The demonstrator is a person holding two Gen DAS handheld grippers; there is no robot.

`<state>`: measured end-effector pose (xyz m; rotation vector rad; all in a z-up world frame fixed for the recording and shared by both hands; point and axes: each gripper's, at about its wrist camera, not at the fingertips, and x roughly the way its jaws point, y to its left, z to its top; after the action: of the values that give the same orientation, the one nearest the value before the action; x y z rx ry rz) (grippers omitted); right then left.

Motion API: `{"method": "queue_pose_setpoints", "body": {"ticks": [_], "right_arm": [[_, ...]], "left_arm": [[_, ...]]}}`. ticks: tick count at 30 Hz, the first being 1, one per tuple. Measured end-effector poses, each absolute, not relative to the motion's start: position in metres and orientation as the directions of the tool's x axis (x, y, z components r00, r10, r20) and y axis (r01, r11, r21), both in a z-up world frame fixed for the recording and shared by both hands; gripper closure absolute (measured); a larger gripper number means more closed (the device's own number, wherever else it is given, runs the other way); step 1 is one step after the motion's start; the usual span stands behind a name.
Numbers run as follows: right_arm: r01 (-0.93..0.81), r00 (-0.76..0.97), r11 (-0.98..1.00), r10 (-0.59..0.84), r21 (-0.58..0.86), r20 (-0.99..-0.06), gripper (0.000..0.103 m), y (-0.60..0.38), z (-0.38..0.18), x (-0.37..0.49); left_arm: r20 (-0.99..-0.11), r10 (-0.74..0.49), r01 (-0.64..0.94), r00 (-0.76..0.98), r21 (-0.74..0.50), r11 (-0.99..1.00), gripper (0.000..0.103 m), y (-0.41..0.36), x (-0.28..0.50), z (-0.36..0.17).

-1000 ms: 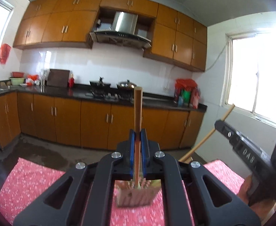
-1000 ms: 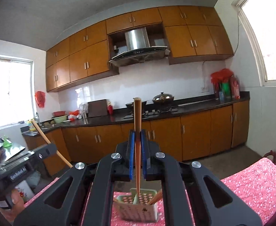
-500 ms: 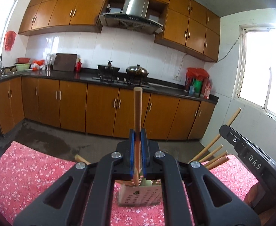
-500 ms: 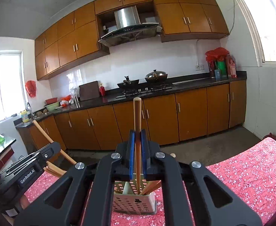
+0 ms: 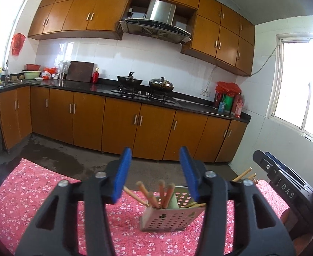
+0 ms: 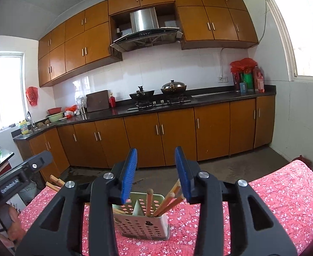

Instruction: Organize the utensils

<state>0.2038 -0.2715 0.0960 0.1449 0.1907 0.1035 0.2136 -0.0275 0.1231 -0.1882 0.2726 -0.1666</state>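
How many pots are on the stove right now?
2. A dark wok sits on the left burner and a lidded steel pot on the right burner of the stove, side by side. Nothing there blocks the view, so none seems hidden.

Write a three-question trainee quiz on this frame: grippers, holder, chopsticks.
1. True or false: the left gripper pinches a chopstick.
2. What do the chopsticks stand in?
A. perforated holder
B. glass jar
C. drawer
3. Fill in: the holder rests on a pink floral ____.

Key
1. False. Both the left and the right gripper have just been opening, and nothing is between their jaws.
2. A
3. tablecloth
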Motion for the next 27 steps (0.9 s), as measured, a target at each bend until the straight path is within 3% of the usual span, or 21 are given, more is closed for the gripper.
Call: {"method": "queue_pose_setpoints", "body": {"ticks": [3, 5, 7, 8, 10, 21, 27], "right_arm": [[-0.080, 0.978, 0.987, 0.105, 0.141, -0.183, 0.056, -0.271, 0.096, 0.199], [-0.069, 0.979, 0.989, 0.092, 0.129, -0.180, 0.044, -0.269, 0.097, 0.195], [-0.056, 0.983, 0.991, 0.076, 0.121, -0.166, 0.017, -0.268, 0.098, 0.188], [-0.054, 0.985, 0.991, 0.072, 0.120, -0.158, 0.012, -0.268, 0.099, 0.185], [-0.048, 0.987, 0.991, 0.066, 0.122, -0.146, 0.002, -0.269, 0.100, 0.178], [0.025, 0.990, 0.997, -0.015, 0.071, -0.140, 0.002, -0.267, 0.091, 0.120], [0.019, 0.985, 1.000, -0.015, 0.021, -0.174, 0.002, -0.256, 0.048, 0.076]], "left_arm": [[-0.243, -0.170, 0.124, 0.955, -0.191, 0.974, 0.036, -0.022, 0.204, 0.124], [-0.239, -0.154, 0.113, 0.959, -0.174, 0.978, 0.024, -0.019, 0.198, 0.124], [-0.231, -0.129, 0.095, 0.964, -0.153, 0.984, 0.013, -0.015, 0.191, 0.124], [-0.228, -0.121, 0.089, 0.966, -0.146, 0.985, 0.006, -0.014, 0.188, 0.124], [-0.217, -0.104, 0.077, 0.971, -0.127, 0.989, 0.004, -0.011, 0.179, 0.124], [-0.257, -0.020, 0.020, 0.966, -0.003, 1.000, 0.004, 0.007, 0.116, 0.098], [-0.263, -0.033, 0.035, 0.964, 0.005, 0.999, 0.004, 0.005, 0.069, 0.062]]}}
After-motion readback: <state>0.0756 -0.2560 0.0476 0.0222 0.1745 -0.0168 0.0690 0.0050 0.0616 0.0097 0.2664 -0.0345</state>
